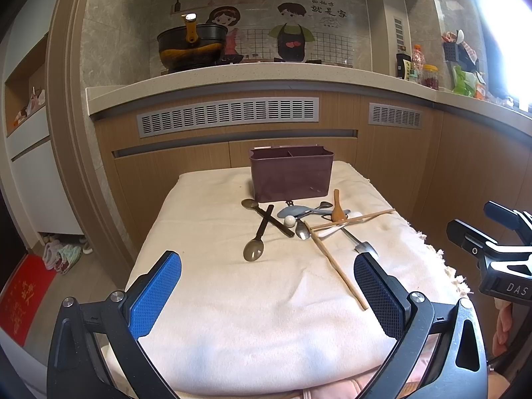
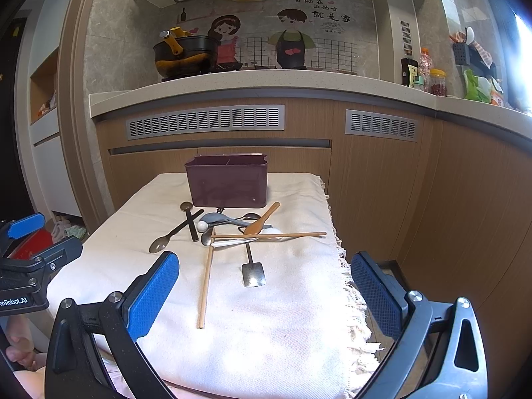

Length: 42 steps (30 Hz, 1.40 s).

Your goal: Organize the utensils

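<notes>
Table (image 1: 232, 316) covered with a cream cloth (image 2: 282, 316), in front of wooden kitchen cabinets. At its far end, upright, a dark purple utensil holder (image 1: 291, 176), with a divider inside. Just before the holder, a loose pile of utensils: two dark spoons (image 1: 254, 251) crossed on the left, a blue-grey spoon (image 1: 292, 212), a wooden spoon (image 2: 261, 221) leaning over the pile, two chopsticks (image 2: 206, 279), one lying across and one pointing to the near edge.

Seen flat and clear only from the right wrist: a small metal spatula (image 2: 253, 274); from the left wrist half hidden behind a blue pad.

Left gripper (image 1: 266, 296) spread wide, holding nothing, above the near cloth. Right gripper (image 2: 264, 294) also spread wide, free, partly beyond the fringed right edge.
</notes>
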{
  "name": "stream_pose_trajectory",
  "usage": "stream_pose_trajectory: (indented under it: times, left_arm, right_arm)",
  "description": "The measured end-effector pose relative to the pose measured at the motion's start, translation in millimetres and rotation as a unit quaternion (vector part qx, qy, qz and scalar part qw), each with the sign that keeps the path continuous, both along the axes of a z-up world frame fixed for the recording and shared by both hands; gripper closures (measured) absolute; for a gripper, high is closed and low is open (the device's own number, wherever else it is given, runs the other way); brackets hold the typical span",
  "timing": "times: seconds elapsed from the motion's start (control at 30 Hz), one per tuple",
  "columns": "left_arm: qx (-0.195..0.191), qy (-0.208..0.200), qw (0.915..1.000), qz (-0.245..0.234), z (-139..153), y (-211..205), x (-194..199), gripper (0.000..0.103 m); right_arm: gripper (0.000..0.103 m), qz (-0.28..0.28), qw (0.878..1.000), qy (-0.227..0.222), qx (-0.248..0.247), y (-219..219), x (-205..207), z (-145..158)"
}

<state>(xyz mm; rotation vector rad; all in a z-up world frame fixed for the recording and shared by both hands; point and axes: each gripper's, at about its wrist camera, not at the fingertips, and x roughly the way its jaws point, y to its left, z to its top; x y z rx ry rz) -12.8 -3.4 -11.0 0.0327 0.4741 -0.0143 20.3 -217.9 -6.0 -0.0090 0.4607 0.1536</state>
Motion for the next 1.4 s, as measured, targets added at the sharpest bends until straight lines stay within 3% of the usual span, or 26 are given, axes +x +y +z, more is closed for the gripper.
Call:
stream_pose_trajectory:
  times: [0.93, 1.13, 1.27, 1.4]
  left_arm:
    - [-0.005, 0.011, 0.9999, -0.001, 5.2, 5.1, 7.4, 0.0]
    - [-0.019, 0.027, 0.9995, 0.004, 4.8, 14.6, 30.6, 0.0]
    - [-0.04, 0.028, 0.9986, 0.019, 7.3, 28.6, 61.2, 0.0]
    - [-0.036, 0.029, 0.9987, 0.019, 8.5, 36.0, 95.6, 0.0]
  right_arm:
    - [0.0, -0.003, 1.0, -0.005, -0.007, 1.8, 5.1, 2.4]
    - [0.0, -0.014, 1.0, -0.005, -0.02, -1.4, 24.1, 3.9]
    - [0.0, -0.027, 0.999, -0.013, -0.045, 0.2, 45.2, 6.1]
    - [0.0, -0.023, 0.998, 0.0, -0.062, 4.8, 75.8, 3.4]
